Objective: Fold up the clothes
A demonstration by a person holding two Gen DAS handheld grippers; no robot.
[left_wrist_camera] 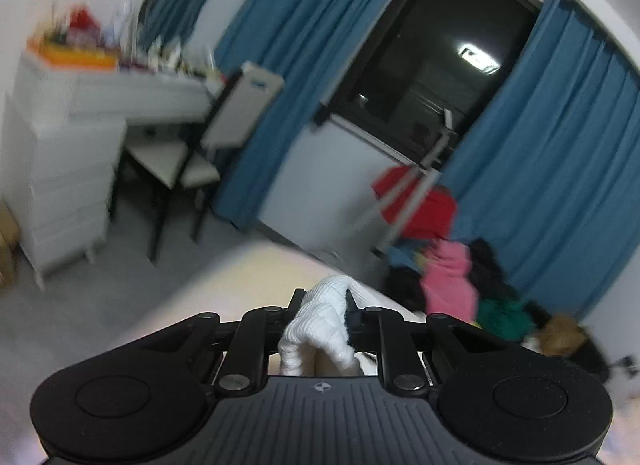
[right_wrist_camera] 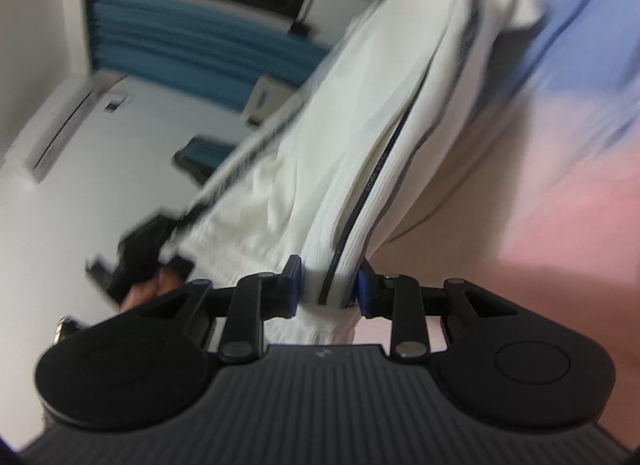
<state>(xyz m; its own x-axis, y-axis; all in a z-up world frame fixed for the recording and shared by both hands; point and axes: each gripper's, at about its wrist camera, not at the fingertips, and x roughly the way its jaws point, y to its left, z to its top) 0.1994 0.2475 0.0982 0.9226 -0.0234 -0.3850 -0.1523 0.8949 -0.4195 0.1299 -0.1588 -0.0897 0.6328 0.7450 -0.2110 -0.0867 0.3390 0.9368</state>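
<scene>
My left gripper [left_wrist_camera: 323, 307] is shut on a bunched fold of a white ribbed garment [left_wrist_camera: 320, 325], held up in the air. My right gripper [right_wrist_camera: 329, 281] is shut on the same white garment [right_wrist_camera: 352, 137], at a ribbed edge with dark stripes. The garment stretches away from the right gripper up and to the right, hanging taut. In the right wrist view the other gripper and a hand [right_wrist_camera: 148, 253] show at the left, holding the far end of the cloth. Both views are blurred by motion.
A pile of colourful clothes [left_wrist_camera: 452, 277] lies below a drying rack [left_wrist_camera: 416, 181] by the blue curtains [left_wrist_camera: 548, 169] and dark window. A white desk [left_wrist_camera: 120, 97] and chair [left_wrist_camera: 200, 145] stand at the left. A pink and blue bedsheet [right_wrist_camera: 560, 145] lies under the right gripper.
</scene>
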